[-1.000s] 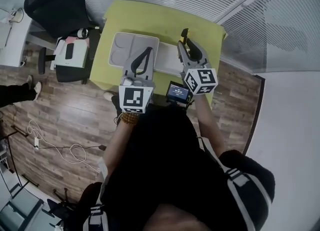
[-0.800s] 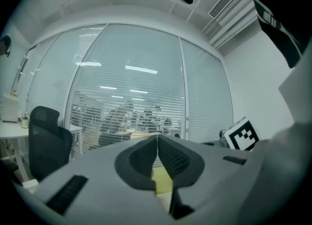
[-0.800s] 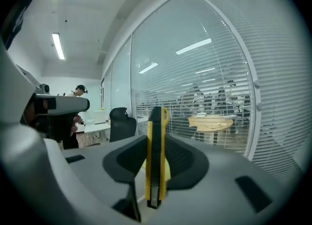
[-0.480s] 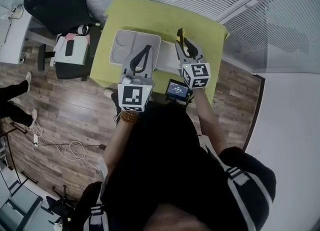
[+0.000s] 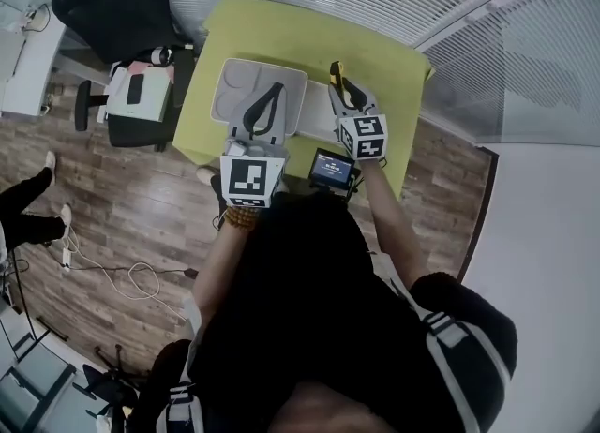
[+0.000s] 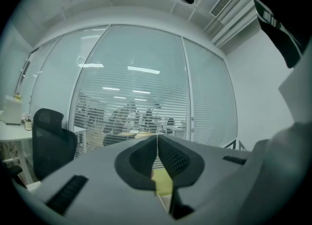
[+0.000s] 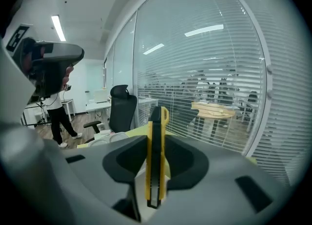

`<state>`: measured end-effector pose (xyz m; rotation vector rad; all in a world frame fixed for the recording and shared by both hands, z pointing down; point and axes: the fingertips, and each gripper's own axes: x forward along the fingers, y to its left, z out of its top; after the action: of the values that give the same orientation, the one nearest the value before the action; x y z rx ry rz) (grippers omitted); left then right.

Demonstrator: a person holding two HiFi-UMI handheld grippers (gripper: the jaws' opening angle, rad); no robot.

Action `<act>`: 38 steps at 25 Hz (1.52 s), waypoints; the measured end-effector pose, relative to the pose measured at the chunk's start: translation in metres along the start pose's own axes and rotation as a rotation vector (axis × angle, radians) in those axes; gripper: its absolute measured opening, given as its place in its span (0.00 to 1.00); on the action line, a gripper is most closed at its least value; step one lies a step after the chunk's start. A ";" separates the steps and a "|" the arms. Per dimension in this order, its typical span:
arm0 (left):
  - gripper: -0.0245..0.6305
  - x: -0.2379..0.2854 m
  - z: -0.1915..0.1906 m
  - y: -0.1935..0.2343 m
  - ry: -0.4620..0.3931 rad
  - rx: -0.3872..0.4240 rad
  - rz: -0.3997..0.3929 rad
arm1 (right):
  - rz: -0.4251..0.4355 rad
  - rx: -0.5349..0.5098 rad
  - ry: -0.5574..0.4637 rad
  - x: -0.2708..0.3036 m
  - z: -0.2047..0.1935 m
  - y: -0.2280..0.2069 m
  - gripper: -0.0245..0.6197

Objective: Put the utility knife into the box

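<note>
- Two grippers are reaching forward from your outstretched forearms, side by side over the near half of the yellow-green table (image 5: 389, 56).
- Your left gripper (image 5: 277, 91) (image 6: 157, 147) is hovering over the grey box (image 5: 230, 84), its jaws pressed together with nothing between them.
- Your right gripper (image 5: 341, 86) (image 7: 156, 165) is pointing away from you, just right of the box.
- Its jaws are clamping the yellow and black utility knife (image 5: 336, 71) (image 7: 157, 121), which is standing on edge and poking out past the jaw tips.
</note>
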<state>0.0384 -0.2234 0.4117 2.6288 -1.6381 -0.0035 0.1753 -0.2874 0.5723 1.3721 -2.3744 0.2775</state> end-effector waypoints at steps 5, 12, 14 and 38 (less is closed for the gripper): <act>0.06 -0.002 0.000 0.005 0.002 0.000 0.010 | 0.015 -0.001 0.050 0.011 -0.021 0.002 0.21; 0.06 -0.005 -0.002 0.015 0.008 0.001 0.028 | 0.034 -0.005 0.114 0.026 -0.046 0.005 0.21; 0.06 -0.007 -0.002 0.016 0.007 0.001 0.030 | 0.037 -0.005 0.133 0.029 -0.053 0.007 0.21; 0.06 -0.005 -0.009 0.019 0.033 -0.020 0.010 | 0.083 -0.011 0.342 0.060 -0.129 0.014 0.21</act>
<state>0.0199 -0.2270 0.4215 2.5915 -1.6328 0.0232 0.1655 -0.2822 0.7154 1.1202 -2.1452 0.4799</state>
